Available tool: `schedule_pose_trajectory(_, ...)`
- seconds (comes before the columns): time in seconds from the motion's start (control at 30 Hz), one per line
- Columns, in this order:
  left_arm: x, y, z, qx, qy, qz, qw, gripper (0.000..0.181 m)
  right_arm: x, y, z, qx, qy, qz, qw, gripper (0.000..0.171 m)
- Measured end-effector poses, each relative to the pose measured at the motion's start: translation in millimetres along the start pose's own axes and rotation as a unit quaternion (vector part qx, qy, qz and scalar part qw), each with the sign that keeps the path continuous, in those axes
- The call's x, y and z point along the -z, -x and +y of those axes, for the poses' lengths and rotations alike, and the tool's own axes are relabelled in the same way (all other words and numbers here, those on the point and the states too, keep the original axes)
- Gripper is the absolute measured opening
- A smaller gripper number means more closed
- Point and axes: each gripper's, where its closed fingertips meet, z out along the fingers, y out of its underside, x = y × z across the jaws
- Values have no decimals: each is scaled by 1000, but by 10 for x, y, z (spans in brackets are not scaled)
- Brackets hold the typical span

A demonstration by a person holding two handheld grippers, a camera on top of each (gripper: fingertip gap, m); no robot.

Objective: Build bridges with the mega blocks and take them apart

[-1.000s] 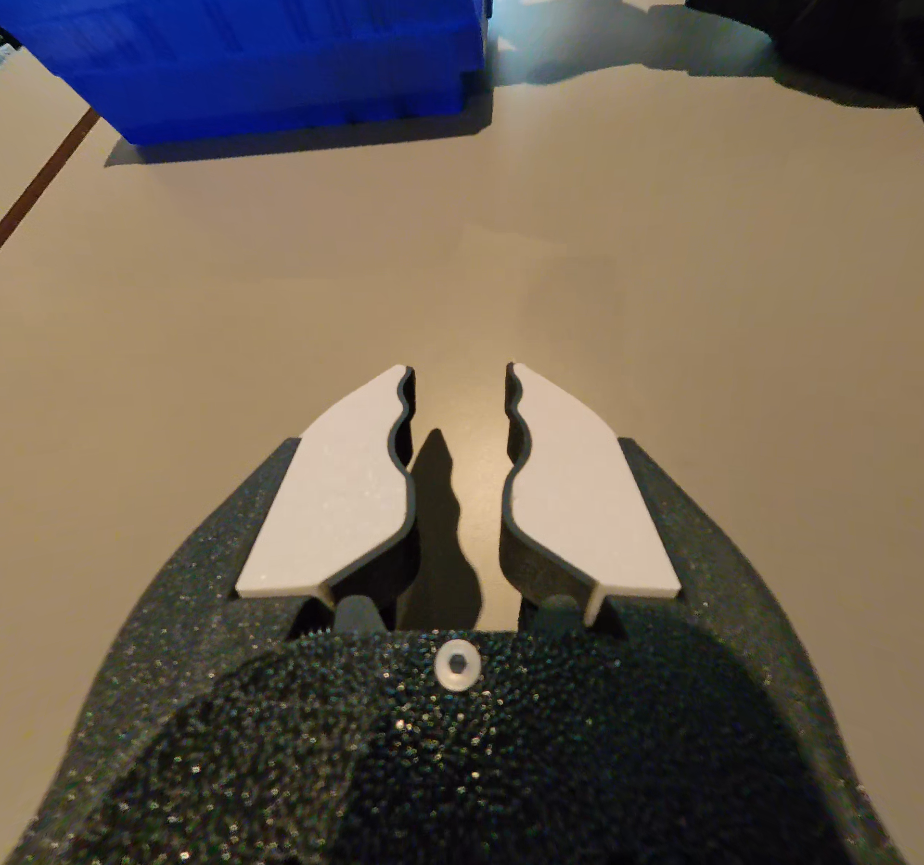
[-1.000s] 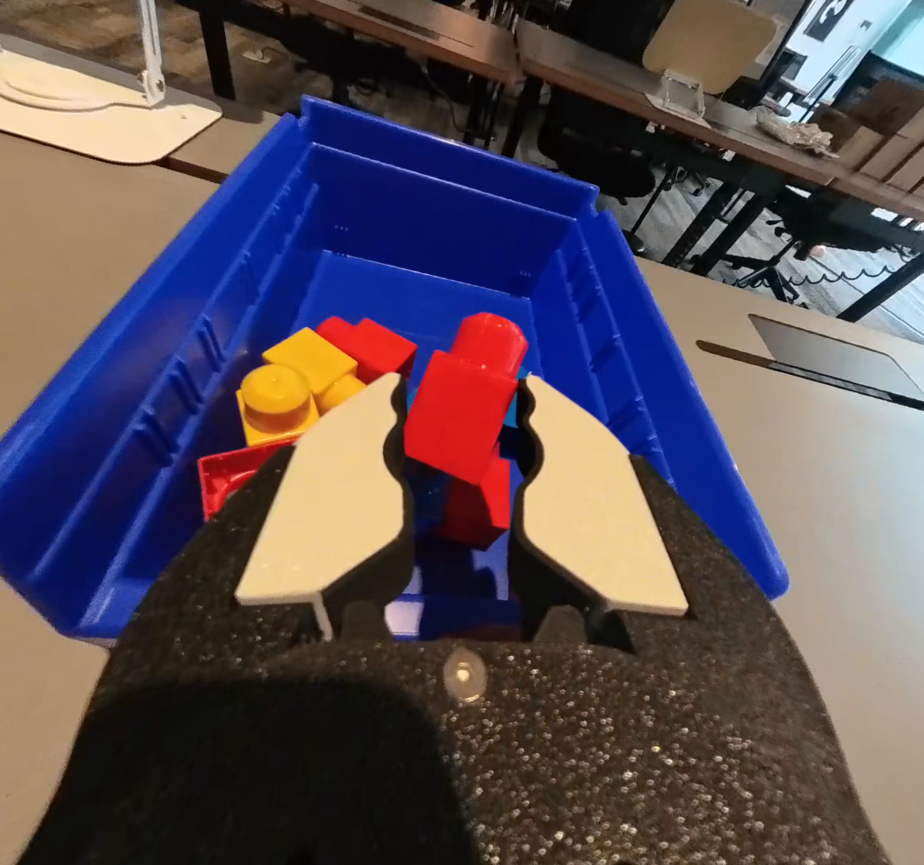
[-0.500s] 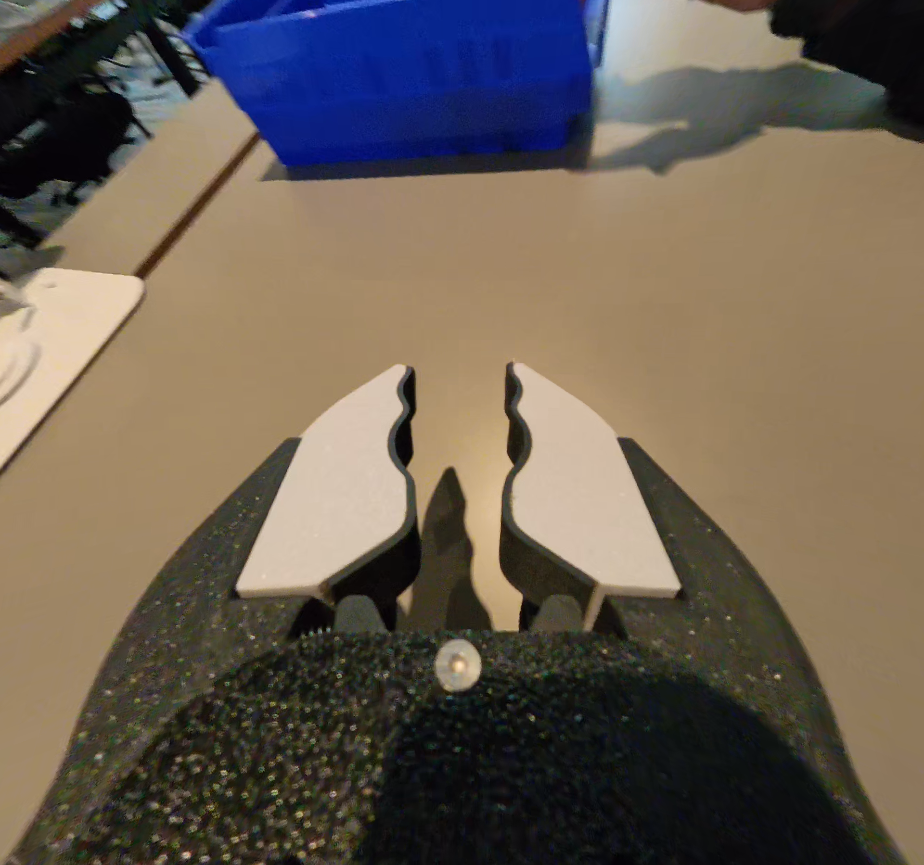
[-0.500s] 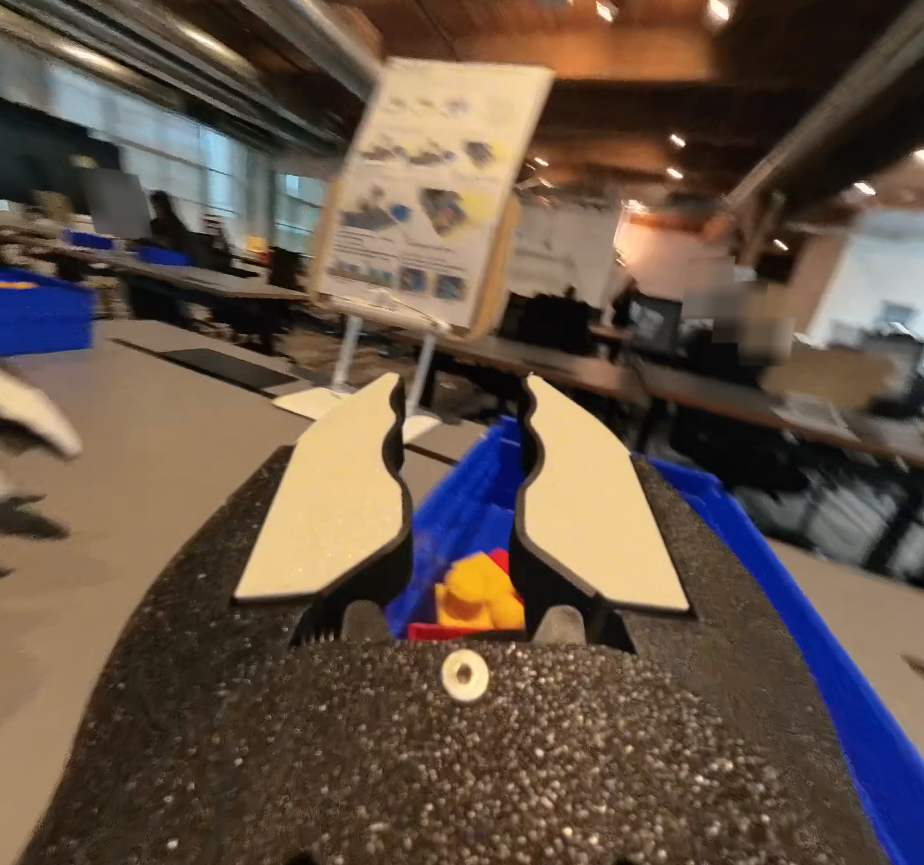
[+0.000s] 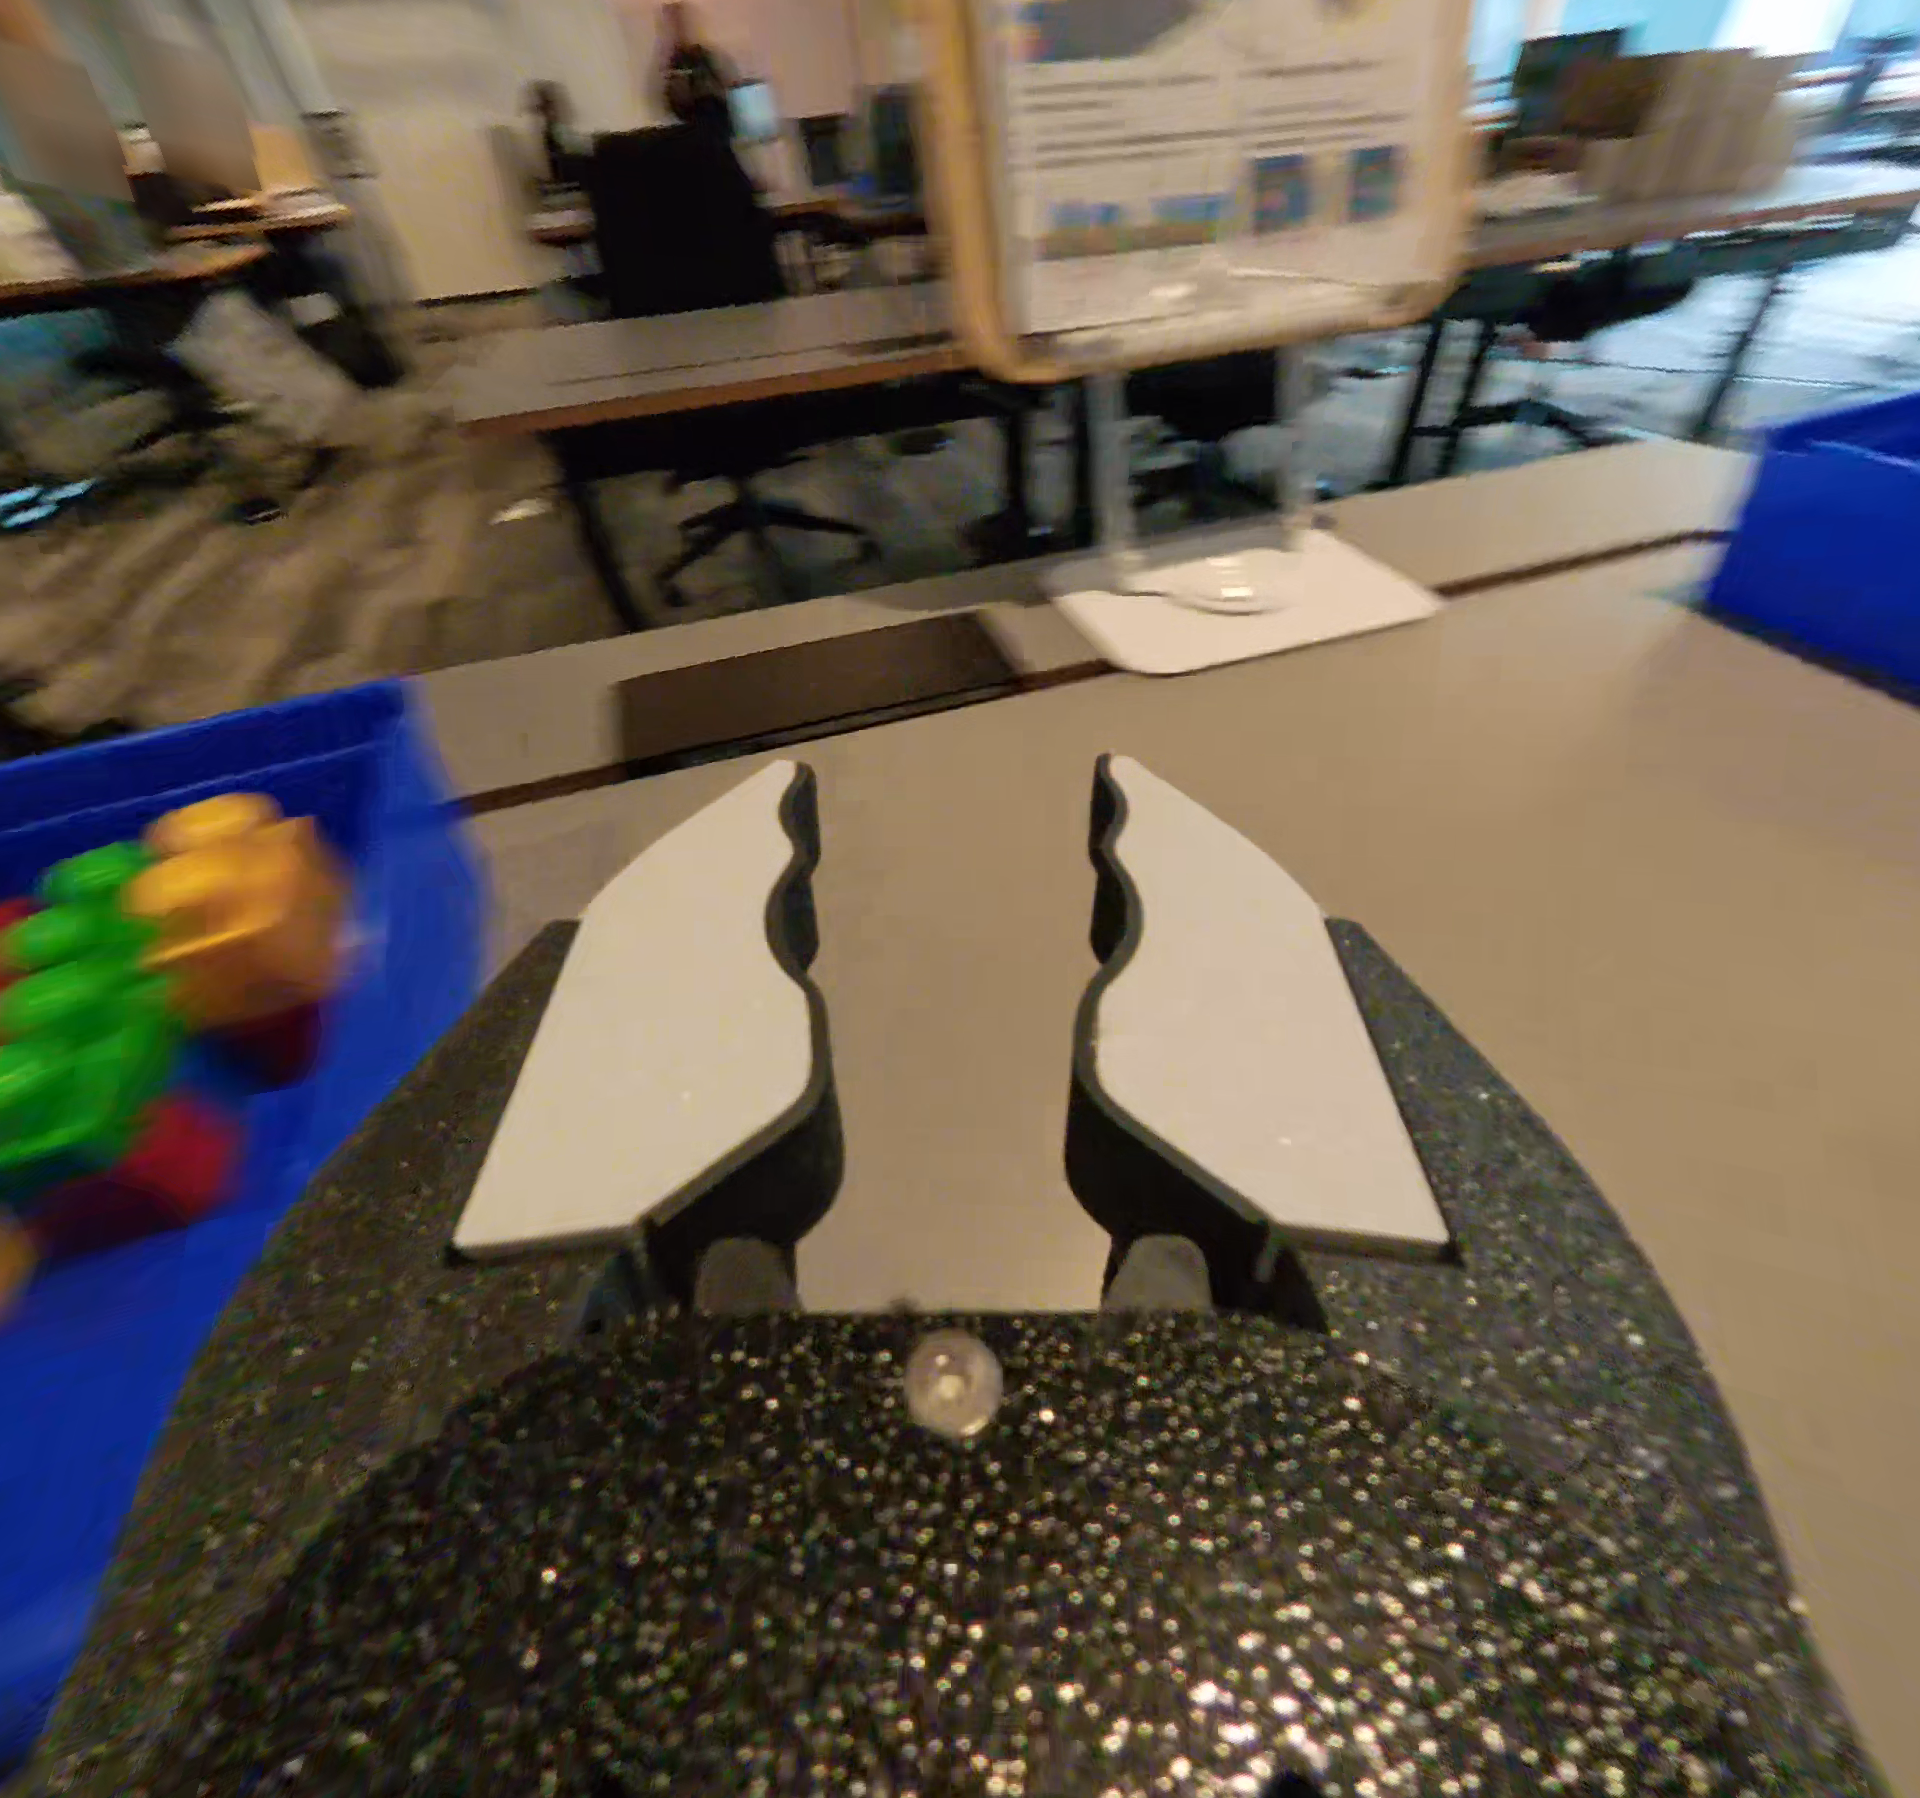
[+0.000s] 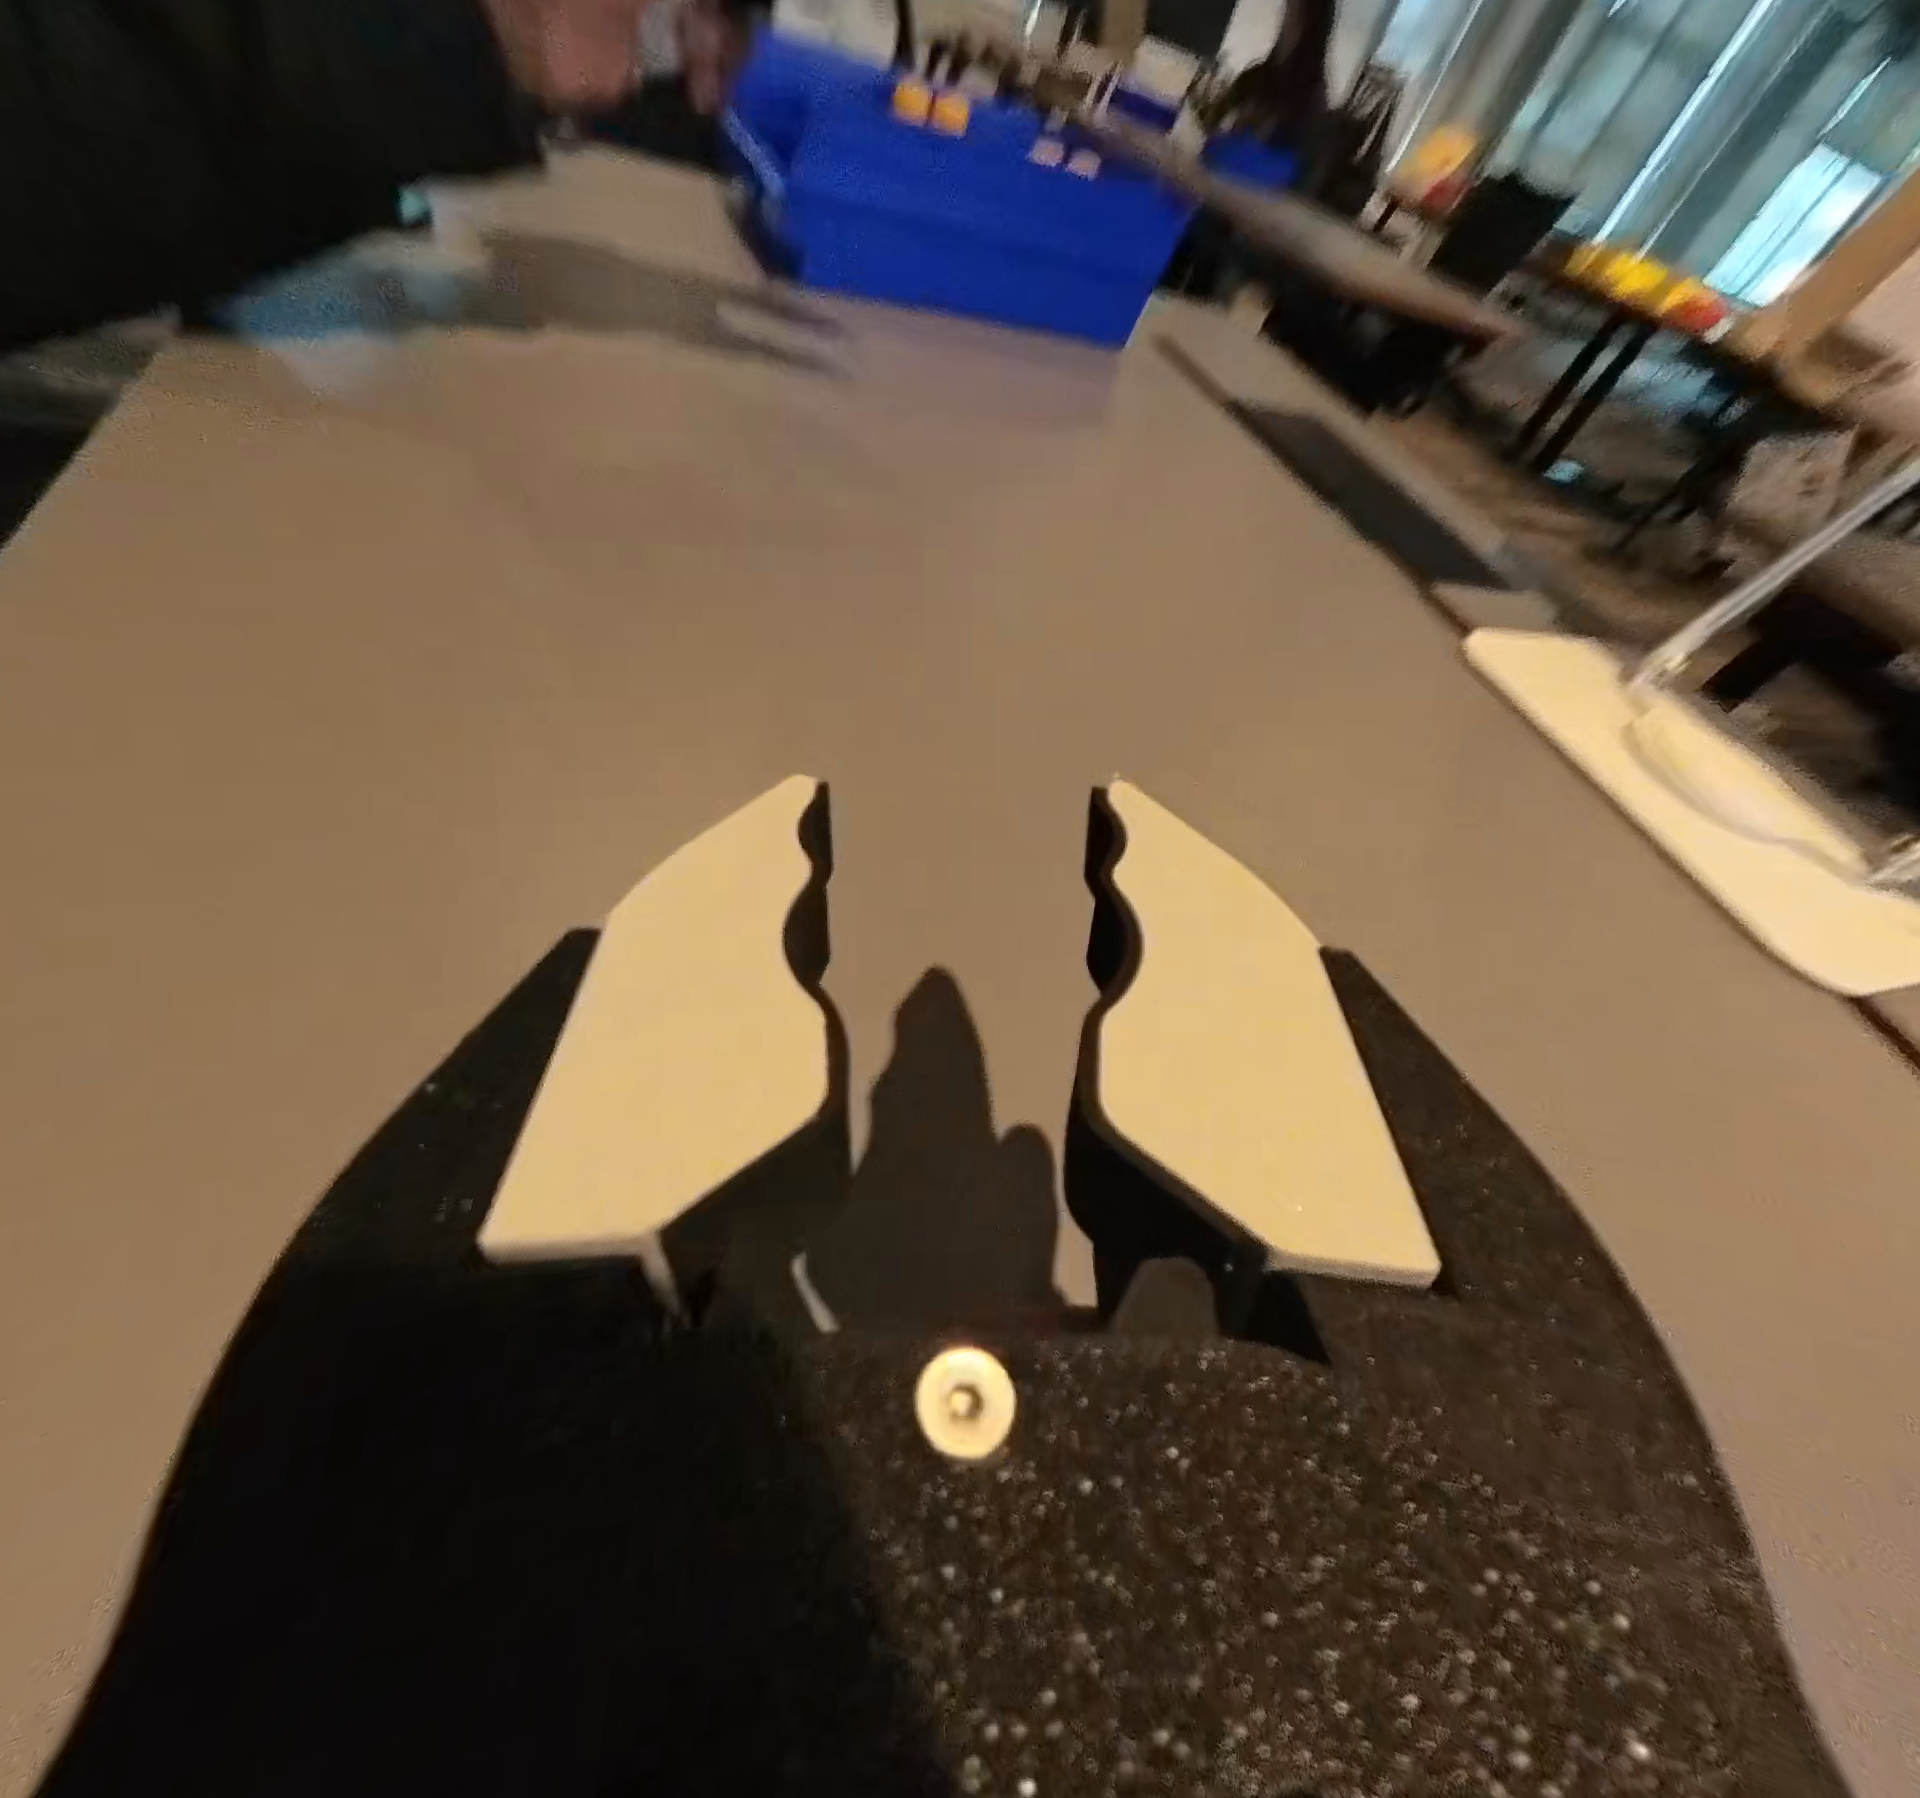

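Left tongs apart, empty, above grey laminate desk. Blurred green, yellow, red plastic mega blocks lie in blue plastic bin, just left of them. Right tongs apart, empty, over bare desk; left is nearer.

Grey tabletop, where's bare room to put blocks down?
The grey tabletop is bare from the open right gripper out to the far blue plastic bin, bordered by the white stand base. It is crowded in the near blue bin of blocks.
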Motion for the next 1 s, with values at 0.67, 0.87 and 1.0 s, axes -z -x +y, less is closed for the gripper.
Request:
schedule_pose_trajectory(0.67,-223,2610,1164,67,283,-147,945,44,-78,-9,76,0,32,0,999,45)
schedule_pose_trajectory(0.87,-401,2696,1536,12,379,-148,913,40,-108,10,90,5,39,-7,999,45)
schedule_pose_trajectory(1.0,-414,2701,1554,0,378,-166,911,39,-113,25,95,15,42,-6,999,45)
